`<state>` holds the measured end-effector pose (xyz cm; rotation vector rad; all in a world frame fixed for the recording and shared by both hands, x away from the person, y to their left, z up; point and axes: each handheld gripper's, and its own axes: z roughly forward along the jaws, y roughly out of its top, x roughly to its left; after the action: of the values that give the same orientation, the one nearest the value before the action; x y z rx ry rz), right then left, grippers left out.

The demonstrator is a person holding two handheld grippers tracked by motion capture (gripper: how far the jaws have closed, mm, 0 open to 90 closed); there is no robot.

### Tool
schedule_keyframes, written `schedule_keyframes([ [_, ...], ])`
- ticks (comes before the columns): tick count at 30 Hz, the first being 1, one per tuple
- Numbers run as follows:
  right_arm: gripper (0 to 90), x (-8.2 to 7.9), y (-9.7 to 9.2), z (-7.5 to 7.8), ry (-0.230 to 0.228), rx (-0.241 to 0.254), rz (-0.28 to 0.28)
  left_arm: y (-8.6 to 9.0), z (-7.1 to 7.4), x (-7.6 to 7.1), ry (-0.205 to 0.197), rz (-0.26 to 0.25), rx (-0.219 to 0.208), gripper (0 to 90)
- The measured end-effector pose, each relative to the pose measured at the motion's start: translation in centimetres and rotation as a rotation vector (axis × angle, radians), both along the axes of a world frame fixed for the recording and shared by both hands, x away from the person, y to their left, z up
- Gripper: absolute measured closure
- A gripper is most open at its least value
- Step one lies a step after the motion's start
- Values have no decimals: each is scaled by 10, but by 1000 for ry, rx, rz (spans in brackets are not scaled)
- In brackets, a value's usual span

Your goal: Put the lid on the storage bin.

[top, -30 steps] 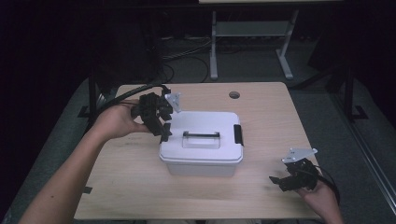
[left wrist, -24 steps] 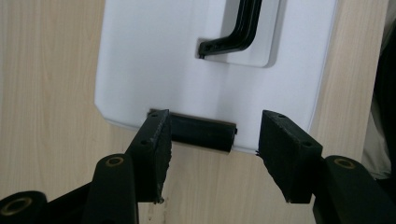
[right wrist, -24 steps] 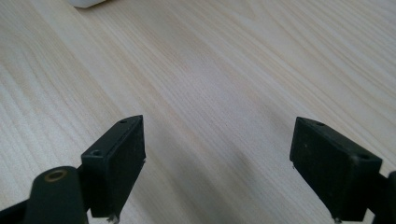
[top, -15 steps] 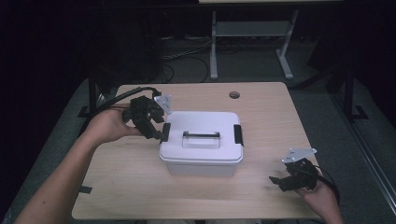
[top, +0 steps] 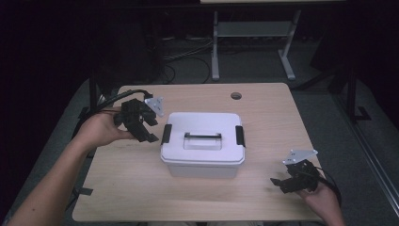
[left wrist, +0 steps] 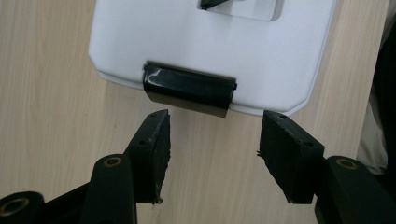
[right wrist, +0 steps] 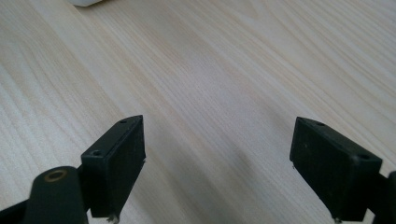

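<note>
A white lidded box (top: 203, 145) with a black handle (top: 202, 136) and black side latches stands mid-table. My left gripper (top: 149, 131) hovers just left of the box, open, apart from the left latch (top: 166, 134). In the left gripper view that latch (left wrist: 188, 89) lies just beyond the open left gripper (left wrist: 212, 142), nothing between the pads. My right gripper (top: 278, 183) rests near the table's front right corner, open. In the right gripper view the right gripper (right wrist: 217, 165) stands wide over bare wood.
The wooden table (top: 263, 117) has a round cable hole (top: 236, 96) at the back right. A white desk frame (top: 251, 33) and cables lie on the dark floor behind. Bare wood surrounds the box on all sides.
My left gripper has drawn back leftward from the box's left side and dropped slightly. The right gripper and the box have stayed where they were.
</note>
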<state>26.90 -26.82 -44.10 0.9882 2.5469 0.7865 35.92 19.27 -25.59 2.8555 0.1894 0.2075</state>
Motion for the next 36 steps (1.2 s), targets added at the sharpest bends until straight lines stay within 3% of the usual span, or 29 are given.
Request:
schedule_keyframes([
  [36, 177, 0, 2, -1, 6, -14, 3, 42, -30, -9, 35, 57, 8, 420],
])
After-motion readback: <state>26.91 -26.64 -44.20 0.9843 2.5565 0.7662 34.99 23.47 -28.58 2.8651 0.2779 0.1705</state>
